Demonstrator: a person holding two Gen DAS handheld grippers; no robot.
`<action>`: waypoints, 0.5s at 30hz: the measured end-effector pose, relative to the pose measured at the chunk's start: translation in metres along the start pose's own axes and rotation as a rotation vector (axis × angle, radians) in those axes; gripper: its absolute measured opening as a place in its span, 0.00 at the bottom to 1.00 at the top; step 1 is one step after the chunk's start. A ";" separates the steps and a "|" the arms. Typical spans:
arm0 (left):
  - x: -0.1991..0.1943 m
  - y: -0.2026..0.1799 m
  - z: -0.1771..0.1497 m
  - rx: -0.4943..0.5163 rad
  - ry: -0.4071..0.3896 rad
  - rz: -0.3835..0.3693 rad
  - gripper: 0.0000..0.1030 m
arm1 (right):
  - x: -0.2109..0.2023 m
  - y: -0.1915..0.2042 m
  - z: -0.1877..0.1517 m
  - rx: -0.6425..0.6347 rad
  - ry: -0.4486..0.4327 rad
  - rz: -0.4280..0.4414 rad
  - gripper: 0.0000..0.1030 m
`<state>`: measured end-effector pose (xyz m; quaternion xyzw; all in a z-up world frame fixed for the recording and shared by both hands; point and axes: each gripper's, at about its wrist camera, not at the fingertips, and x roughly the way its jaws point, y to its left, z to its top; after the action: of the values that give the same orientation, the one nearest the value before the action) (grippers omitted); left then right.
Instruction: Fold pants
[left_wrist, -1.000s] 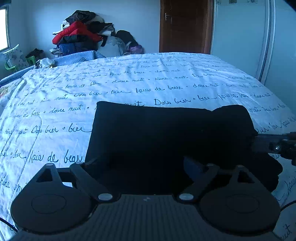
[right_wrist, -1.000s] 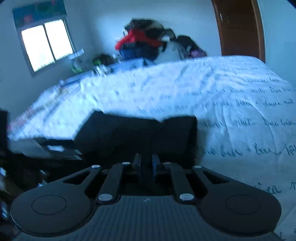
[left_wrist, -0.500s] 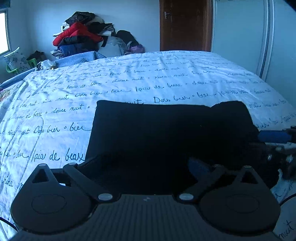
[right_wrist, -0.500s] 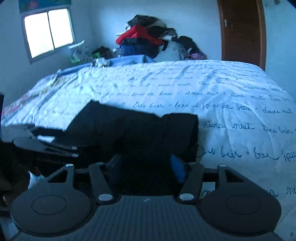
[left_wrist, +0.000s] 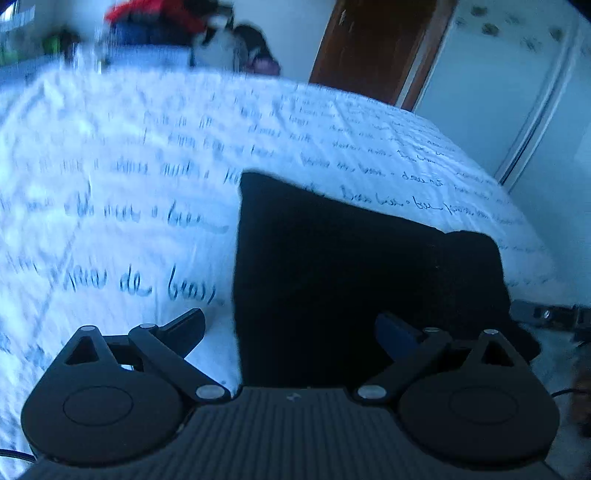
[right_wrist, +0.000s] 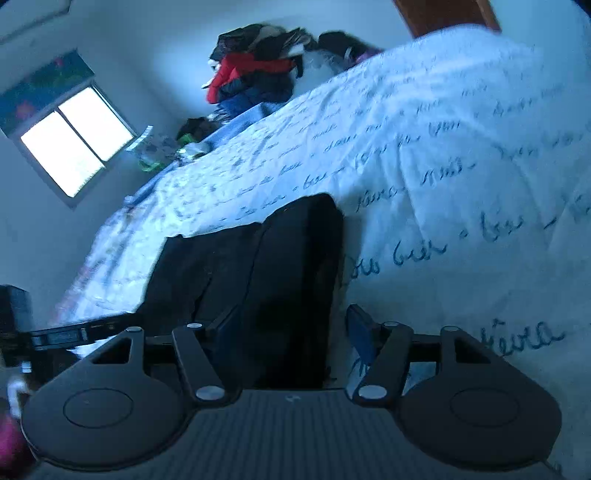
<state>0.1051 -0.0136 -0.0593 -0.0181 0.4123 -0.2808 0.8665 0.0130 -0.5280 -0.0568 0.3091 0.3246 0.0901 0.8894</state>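
Observation:
Black pants (left_wrist: 354, 266) lie folded into a rectangle on the white bedspread with blue script (left_wrist: 147, 177). My left gripper (left_wrist: 291, 328) is open at the pants' near left corner, one finger over the sheet, the other over the cloth. My right gripper (right_wrist: 288, 328) is open over the near right end of the pants (right_wrist: 258, 258), its view tilted. The right gripper's tip shows at the right edge of the left wrist view (left_wrist: 546, 314), and the left gripper's tip at the left of the right wrist view (right_wrist: 70, 336).
A pile of clothes (right_wrist: 258, 74) sits beyond the far end of the bed. A brown door (left_wrist: 376, 48) and white wardrobe (left_wrist: 509, 92) stand at the back right, a window (right_wrist: 74, 147) on the left wall.
My right gripper opened from shut and rolled sideways. My left gripper shifted left and tilted, staying open. The pants lie where they were.

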 end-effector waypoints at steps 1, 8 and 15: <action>0.004 0.011 0.001 -0.036 0.027 -0.045 0.94 | 0.003 -0.005 0.002 0.021 0.019 0.046 0.63; 0.022 0.049 0.015 -0.187 0.079 -0.342 0.97 | 0.035 -0.019 0.024 0.081 0.135 0.260 0.71; 0.039 0.030 0.018 -0.181 0.078 -0.416 0.95 | 0.074 -0.008 0.037 0.095 0.156 0.346 0.71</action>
<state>0.1521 -0.0116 -0.0824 -0.1693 0.4565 -0.4158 0.7682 0.0930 -0.5259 -0.0777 0.3942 0.3383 0.2499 0.8172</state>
